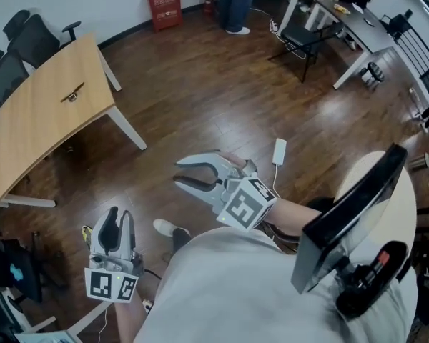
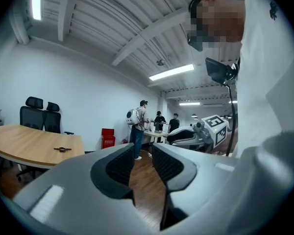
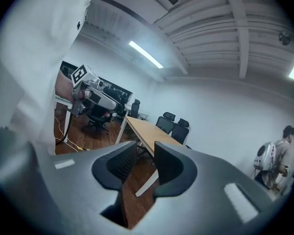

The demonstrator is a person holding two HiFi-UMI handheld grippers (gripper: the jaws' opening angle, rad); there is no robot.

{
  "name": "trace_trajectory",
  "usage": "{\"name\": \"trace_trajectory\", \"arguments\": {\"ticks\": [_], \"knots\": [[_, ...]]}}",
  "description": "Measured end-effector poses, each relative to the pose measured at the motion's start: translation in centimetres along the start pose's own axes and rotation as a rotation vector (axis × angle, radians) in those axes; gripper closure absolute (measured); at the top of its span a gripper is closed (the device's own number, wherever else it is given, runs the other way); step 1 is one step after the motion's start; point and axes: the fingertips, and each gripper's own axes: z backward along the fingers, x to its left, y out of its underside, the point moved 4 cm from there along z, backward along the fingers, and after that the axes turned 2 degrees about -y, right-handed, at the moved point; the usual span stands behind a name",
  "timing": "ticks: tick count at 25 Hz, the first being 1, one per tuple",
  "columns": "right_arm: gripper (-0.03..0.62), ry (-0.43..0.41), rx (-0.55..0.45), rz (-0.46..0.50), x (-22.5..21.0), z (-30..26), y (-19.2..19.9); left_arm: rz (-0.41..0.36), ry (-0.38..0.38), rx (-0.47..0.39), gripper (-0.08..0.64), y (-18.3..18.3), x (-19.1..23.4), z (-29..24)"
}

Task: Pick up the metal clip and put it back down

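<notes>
Both grippers are being held up in the air over the dark wood floor (image 1: 222, 98), and nothing is being carried by either. The left gripper (image 1: 119, 216) is being shown low at the left of the head view. Its jaws are standing only a narrow way apart, with bare floor being seen through the gap. The right gripper (image 1: 180, 171) is being held out in the middle of that view, jaws pointing left and set clearly wider, and again nothing is being gripped between the pads.

The metal clip (image 1: 73, 95) is lying on the light wooden table (image 1: 36, 131), near the middle of the top, well apart from both grippers and touched by neither. The same clip is being picked out in the left gripper view as a small dark shape on the tabletop, left of the jaws.

Black office chairs (image 1: 18, 45) are being seen beyond the table's far edge and red boxes (image 1: 162, 2) against the wall. A person (image 1: 236, 2) is standing by the desks (image 1: 357, 27) at the far side of the room.
</notes>
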Motion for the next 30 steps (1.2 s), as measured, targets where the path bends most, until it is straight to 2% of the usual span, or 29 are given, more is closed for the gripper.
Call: {"name": "trace_trajectory", "arguments": {"ticks": [5,11,16,22,30], "knots": [[0.479,0.023,0.001,-0.029,1.6,6.0,1.6,0.010,0.048,0.044,0.456,1.7,-6.9,-0.4],[0.483,0.059,-0.014,-0.054,2.3,10.1,2.2,-0.015,0.090,0.065,0.456,1.5,-11.0,-0.8],[0.489,0.085,-0.019,-0.054,2.2,11.9,2.3,-0.042,0.106,0.072,0.456,0.9,-12.8,-1.2],[0.493,0.072,-0.012,-0.048,3.2,12.4,2.5,-0.042,0.097,0.080,0.456,1.2,-13.8,-0.4],[0.511,0.029,-0.013,-0.049,4.1,10.5,2.1,-0.021,0.061,0.079,0.456,1.7,-12.5,1.1]]}}
